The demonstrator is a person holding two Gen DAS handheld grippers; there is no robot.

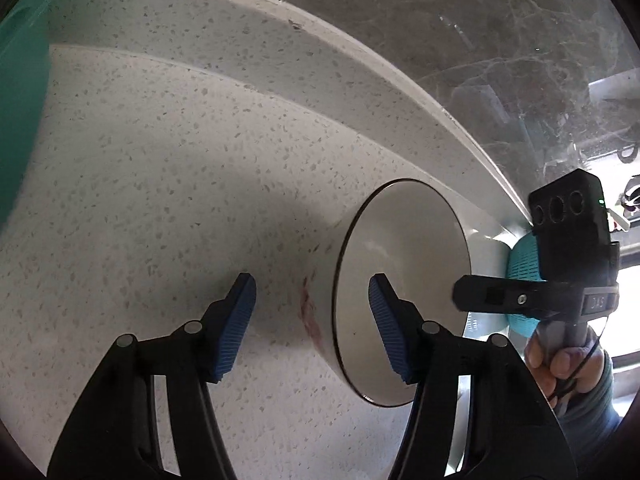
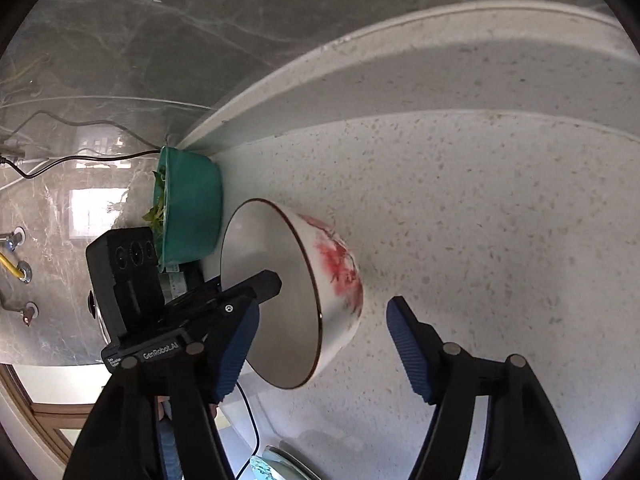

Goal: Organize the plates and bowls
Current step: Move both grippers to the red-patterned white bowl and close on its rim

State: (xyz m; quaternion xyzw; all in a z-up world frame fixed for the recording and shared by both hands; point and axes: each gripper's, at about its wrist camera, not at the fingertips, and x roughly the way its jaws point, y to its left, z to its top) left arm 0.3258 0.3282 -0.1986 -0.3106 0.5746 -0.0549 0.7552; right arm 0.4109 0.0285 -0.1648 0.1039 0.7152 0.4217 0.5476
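Speckled white stone forms the surface [image 1: 160,160], with a raised lip of the same stone along its back edge and a grey veined marble wall [image 1: 480,20] behind that.

On it stands a white bowl [image 2: 280,280] with a thin dark rim and a red floral pattern on its outside. Both fisheye views look at it from opposite sides.

From the left wrist view, the left hand-held gripper [image 1: 312,320] has its jaws partly open, straddling the near wall of the bowl: one blue pad [image 1: 384,316] sits inside the bowl, the other blue pad [image 1: 240,312] lies outside it over the bare surface. Neither pad visibly presses on the wall. Beyond the bowl, the right hand-held gripper [image 1: 472,294] reaches over the far rim, a person's hand [image 1: 568,364] wrapped round its handle.

From the right wrist view, the right hand-held gripper [image 2: 320,344] is likewise partly open and astride the bowl's rim, one pad on the inner side and one outside near the red pattern; I cannot tell whether the inner pad touches. The left hand-held gripper's black finger extends over the bowl's opposite rim.

Past the bowl on that far side sits a teal bowl [image 2: 192,208] with green leaves in it, against the back lip.
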